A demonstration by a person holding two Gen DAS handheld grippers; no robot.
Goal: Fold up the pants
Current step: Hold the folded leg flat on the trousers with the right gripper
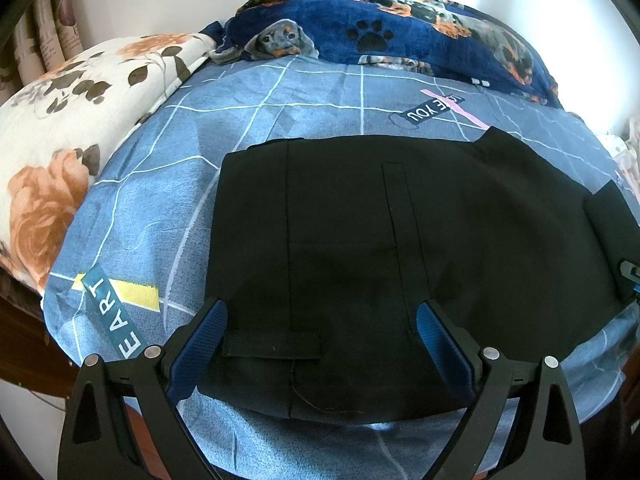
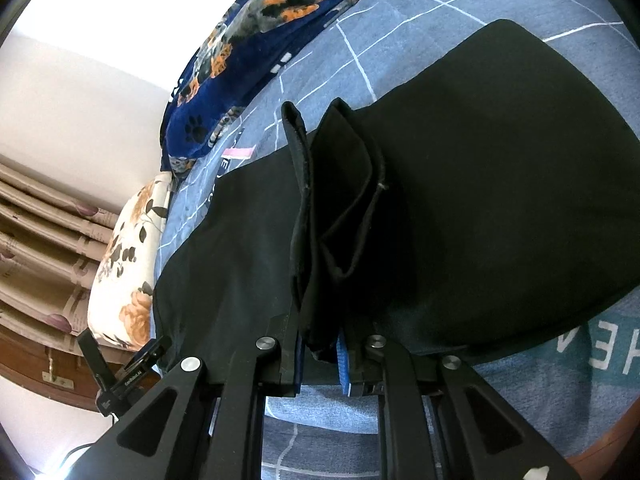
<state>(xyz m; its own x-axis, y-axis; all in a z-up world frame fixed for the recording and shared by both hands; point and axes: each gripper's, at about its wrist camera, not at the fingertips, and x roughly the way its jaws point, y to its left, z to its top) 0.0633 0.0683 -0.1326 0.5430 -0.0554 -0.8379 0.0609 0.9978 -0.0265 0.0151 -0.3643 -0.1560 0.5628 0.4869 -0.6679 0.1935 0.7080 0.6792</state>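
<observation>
The black pants (image 1: 400, 240) lie folded flat on the blue bed sheet (image 1: 160, 184). My left gripper (image 1: 322, 314) hovers open over their near edge, its blue pads (image 1: 202, 344) wide apart with nothing clamped. In the right wrist view the pants (image 2: 500, 184) spread across the sheet, and my right gripper (image 2: 323, 344) is shut on a bunched fold of their fabric (image 2: 332, 208), which stands up from the jaws. At the right edge of the left view a dark gripper part (image 1: 628, 272) sits by the pants' end.
A floral pillow (image 1: 68, 136) lies at the bed's left. A navy blanket with dog and paw prints (image 1: 400, 36) is heaped along the far side. Curtains (image 2: 44, 248) hang beyond the bed. The bed's wooden frame (image 2: 36, 360) shows below the sheet.
</observation>
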